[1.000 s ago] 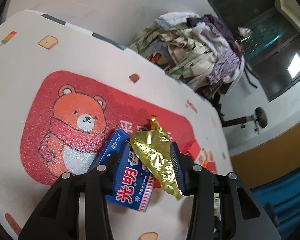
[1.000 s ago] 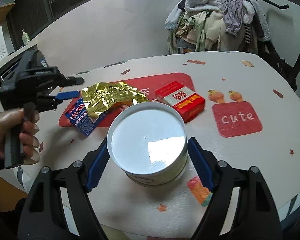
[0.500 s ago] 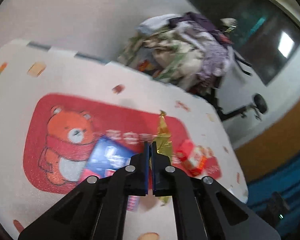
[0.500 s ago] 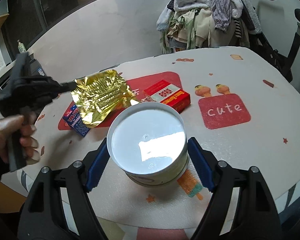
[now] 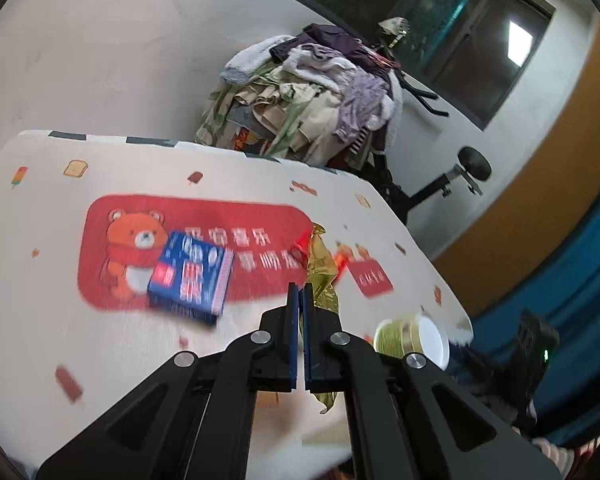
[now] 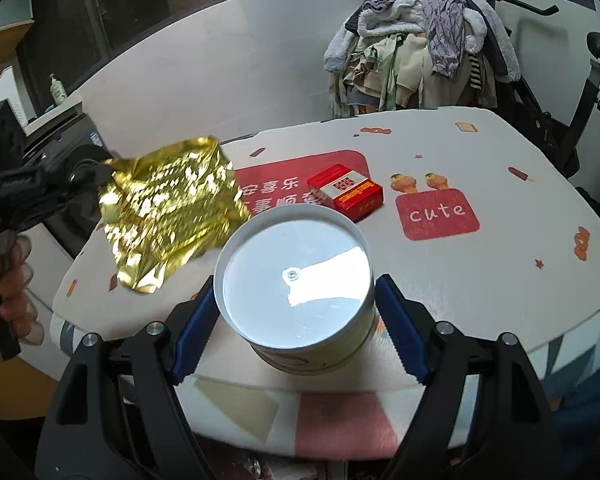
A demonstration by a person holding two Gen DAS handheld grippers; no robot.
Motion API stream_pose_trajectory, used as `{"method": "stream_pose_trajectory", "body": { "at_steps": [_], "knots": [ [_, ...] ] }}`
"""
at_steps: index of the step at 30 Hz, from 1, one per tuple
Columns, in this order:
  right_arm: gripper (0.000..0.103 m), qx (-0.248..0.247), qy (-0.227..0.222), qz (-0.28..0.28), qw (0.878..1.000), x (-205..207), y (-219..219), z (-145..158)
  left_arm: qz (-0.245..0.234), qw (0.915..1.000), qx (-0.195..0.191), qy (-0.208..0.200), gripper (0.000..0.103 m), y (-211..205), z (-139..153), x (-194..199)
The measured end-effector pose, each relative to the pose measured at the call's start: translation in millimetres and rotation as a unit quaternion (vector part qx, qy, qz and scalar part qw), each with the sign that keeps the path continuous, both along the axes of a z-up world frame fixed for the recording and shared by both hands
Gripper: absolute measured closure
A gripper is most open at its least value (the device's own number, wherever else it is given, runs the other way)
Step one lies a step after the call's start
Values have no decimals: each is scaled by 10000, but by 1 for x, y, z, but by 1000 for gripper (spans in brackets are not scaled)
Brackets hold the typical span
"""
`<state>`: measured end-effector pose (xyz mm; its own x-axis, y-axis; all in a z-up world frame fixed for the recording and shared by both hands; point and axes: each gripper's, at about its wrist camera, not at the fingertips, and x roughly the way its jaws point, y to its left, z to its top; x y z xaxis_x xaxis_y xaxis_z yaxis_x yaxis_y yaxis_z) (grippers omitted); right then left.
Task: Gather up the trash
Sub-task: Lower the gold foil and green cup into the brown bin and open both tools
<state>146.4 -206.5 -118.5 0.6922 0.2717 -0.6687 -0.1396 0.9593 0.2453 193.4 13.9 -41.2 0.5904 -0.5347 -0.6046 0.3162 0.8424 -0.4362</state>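
- Right wrist view: your left gripper (image 6: 100, 172) pinches the gold wrapper (image 6: 168, 208) aloft, left of the white tub (image 6: 296, 280).
- Your right gripper (image 6: 296, 312) clasps that tub.
- Blue box (image 5: 190, 276) and red box (image 6: 346, 192) lie beyond the tub, uncollected.

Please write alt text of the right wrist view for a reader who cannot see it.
The right gripper holds a white tub above a table, while the left gripper carries a gold wrapper toward it. A red box lies on the table behind the tub.
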Motion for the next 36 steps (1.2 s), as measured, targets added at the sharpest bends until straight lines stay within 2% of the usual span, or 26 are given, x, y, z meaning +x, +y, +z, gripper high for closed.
{"method": "stream_pose_trajectory", "body": {
  "at_steps": [5, 14, 20, 28, 29, 30, 32, 34, 36],
  "knots": [
    [26, 12, -76, 55, 10000, -28, 5, 8, -351, 9992, 158, -142, 101, 3, 1, -63],
    [26, -6, -89, 141, 9999, -71, 12, 9, -807, 9960, 395, 1, 101, 2, -42, -161],
    [26, -29, -27, 99, 9999, -85, 8, 3, -1219, 9901, 683, 139, 101, -8, -71, -187],
    [26, -18, 140, 66, 9999, -86, 6, -12, -1404, 9795, 1436, 173, 98, -30, -109, -180],
    [26, -22, 148, 71, 9999, -86, 6, -13, -1378, 9791, 1483, 173, 90, -33, -114, -178],
    [26, -28, 172, 82, 9998, -86, 7, -15, -1381, 9793, 1467, 172, 72, -34, -115, -178],
    [26, -31, 209, 97, 9997, -86, 9, -18, -1355, 9810, 1390, 71, 47, -34, -115, -180],
    [26, -43, 261, 135, 9996, -88, 12, -23, -1355, 9817, 1332, -96, 43, -33, -111, -185],
    [26, -38, 312, 170, 9994, -90, 15, -29, -1281, 9813, 1420, -219, 29, -33, -106, -188]
  ]
}}
